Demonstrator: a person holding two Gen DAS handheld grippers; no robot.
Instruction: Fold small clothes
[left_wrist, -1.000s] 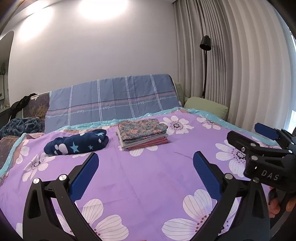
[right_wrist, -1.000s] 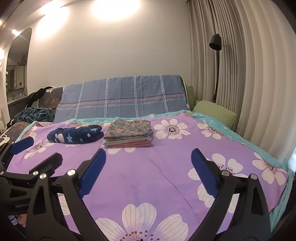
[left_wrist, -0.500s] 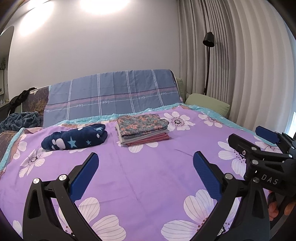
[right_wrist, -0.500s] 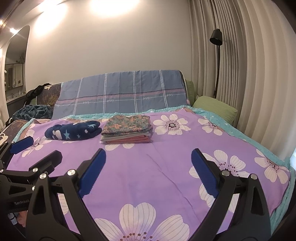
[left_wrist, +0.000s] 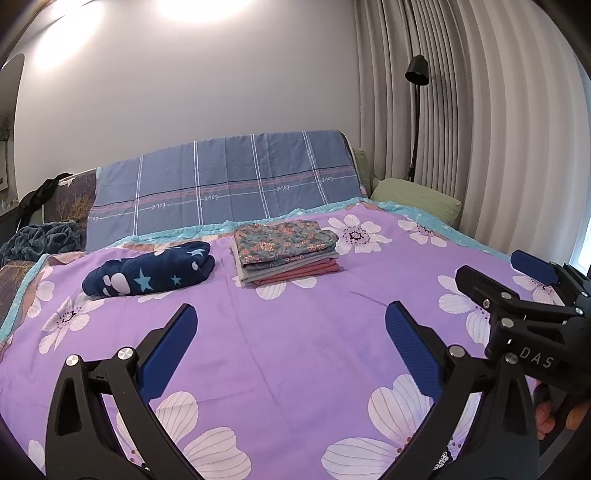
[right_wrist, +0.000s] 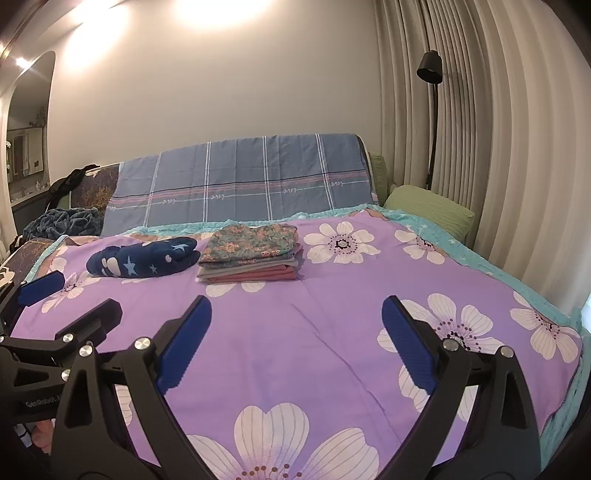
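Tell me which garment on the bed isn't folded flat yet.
The navy star-print garment, bunched into a roll left of the flat folded stack topped by floral fabric.

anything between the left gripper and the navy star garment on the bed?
Nothing visible. The left gripper is open and empty above bare purple bedspread, which runs uninterrupted to the navy star garment. The folded stack sits beside the garment, off that path. The right gripper is also open, off to the side.

The bed cover (left_wrist: 295, 343) is purple with large white flowers and a turquoise edge. A navy roll (left_wrist: 149, 273) bears pale stars; the folded stack (left_wrist: 286, 254) runs teal-and-orange floral, grey, then pink. The headboard cloth (left_wrist: 225, 184) is blue plaid.
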